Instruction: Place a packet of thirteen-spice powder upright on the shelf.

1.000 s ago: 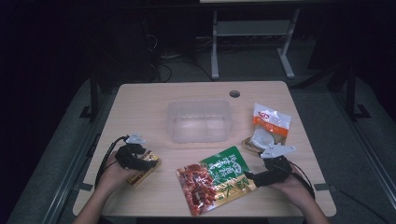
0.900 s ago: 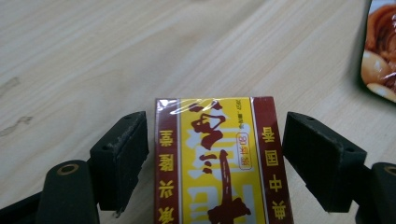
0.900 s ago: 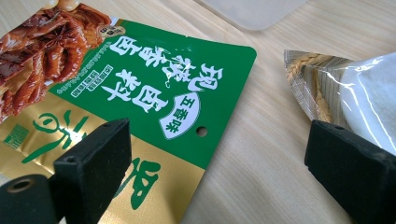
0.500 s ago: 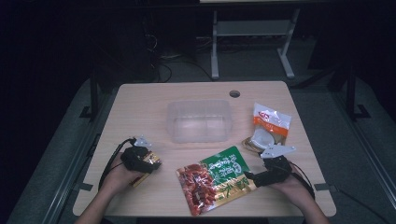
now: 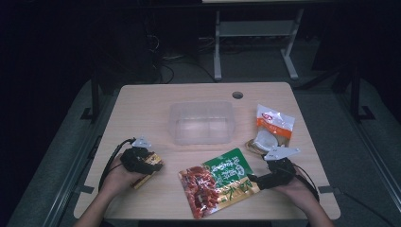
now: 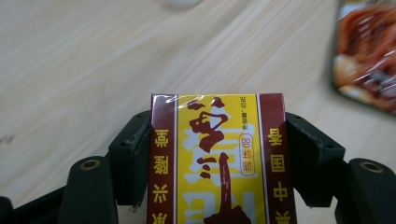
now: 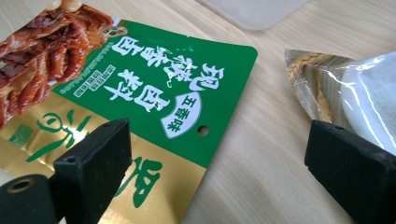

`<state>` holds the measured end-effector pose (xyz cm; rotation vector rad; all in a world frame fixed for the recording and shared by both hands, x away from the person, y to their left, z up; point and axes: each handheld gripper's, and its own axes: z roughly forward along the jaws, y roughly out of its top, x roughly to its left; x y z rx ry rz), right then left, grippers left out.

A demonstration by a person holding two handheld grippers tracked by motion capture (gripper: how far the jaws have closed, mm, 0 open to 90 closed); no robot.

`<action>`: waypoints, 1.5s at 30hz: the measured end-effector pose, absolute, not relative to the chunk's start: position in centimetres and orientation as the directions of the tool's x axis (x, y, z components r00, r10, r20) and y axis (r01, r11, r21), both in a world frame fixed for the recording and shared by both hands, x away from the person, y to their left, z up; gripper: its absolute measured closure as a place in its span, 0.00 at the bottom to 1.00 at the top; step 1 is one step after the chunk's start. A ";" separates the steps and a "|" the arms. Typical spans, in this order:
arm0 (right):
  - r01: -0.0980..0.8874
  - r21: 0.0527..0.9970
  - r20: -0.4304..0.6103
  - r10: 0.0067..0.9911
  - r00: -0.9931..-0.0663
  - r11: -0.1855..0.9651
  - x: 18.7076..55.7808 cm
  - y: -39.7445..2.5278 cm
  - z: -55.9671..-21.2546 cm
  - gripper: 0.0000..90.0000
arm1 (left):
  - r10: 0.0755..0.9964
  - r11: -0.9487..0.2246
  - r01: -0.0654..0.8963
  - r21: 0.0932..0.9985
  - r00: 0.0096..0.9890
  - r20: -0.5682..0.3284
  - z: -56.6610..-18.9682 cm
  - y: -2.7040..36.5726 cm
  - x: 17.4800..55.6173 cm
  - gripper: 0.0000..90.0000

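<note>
The left gripper (image 5: 152, 163) is clamping the yellow-and-maroon box (image 6: 217, 158) near the desk's (image 5: 142, 109) left front corner, so the pickup is looking done and the placing, probably into the clear container (image 5: 202, 122) at the middle, is remaining. The right gripper (image 5: 253, 179) is hovering with jaws wide over the green snack pouch's (image 7: 154, 93) edge by the front edge. The pale wooden desk is standing in a dark room with a table frame (image 5: 255, 33) behind
</note>
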<state>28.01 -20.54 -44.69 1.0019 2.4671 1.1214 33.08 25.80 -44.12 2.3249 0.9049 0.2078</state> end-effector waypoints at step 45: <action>0.462 0.734 0.090 0.603 -0.792 0.498 27.6 -19.8 -44.4 0.08 | 0.340 -0.787 0.301 0.538 0.940 -0.029 -45.1 25.7 29.8 0.35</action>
